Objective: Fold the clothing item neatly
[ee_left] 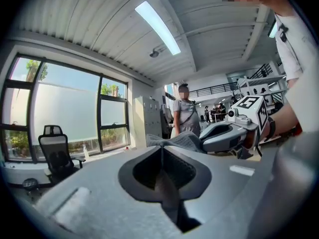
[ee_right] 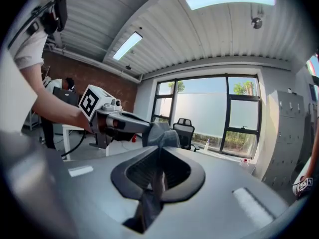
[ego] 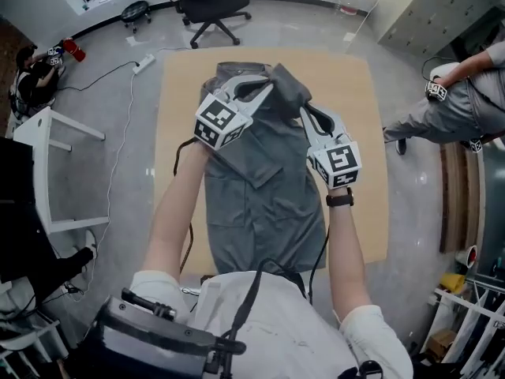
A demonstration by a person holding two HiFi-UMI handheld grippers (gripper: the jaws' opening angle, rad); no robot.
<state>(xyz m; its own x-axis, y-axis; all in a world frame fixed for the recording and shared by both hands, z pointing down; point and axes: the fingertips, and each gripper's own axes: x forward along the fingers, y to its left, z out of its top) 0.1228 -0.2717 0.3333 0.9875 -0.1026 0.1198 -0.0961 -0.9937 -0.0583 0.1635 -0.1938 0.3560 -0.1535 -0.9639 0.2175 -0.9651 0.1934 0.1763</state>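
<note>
From the head view, a grey shirt (ego: 264, 204) lies lengthwise down the middle of a wooden table (ego: 371, 172), its near hem at the table's near edge. Its far end is lifted off the tabletop and bunched between the two grippers. The left gripper (ego: 264, 87) reaches in from the left and the right gripper (ego: 304, 114) from the right, and their tips come close together at the raised fabric. Each is clamped on a fold of the shirt. A dark watch (ego: 339, 200) sits on the right wrist. Beyond the far edge of the table stands a black office chair (ego: 209, 2). A person in grey (ego: 465, 93) is at the right edge of the view, well apart from the table.

In the left gripper view, the jaws are pressed together, with a thin strip of grey cloth running down between them. Just past their tips the gathered shirt rises in a soft mound, and the right gripper touches it from the right. Behind it are tall windows (ee_left: 65, 108) and a standing person (ee_left: 185, 114).

In the right gripper view, the jaws are likewise closed tight on a fold of grey cloth that hangs down through them. The bunched shirt stands just beyond the tips, with the left gripper on it from the left. Large windows (ee_right: 219, 118) fill the back wall.
</note>
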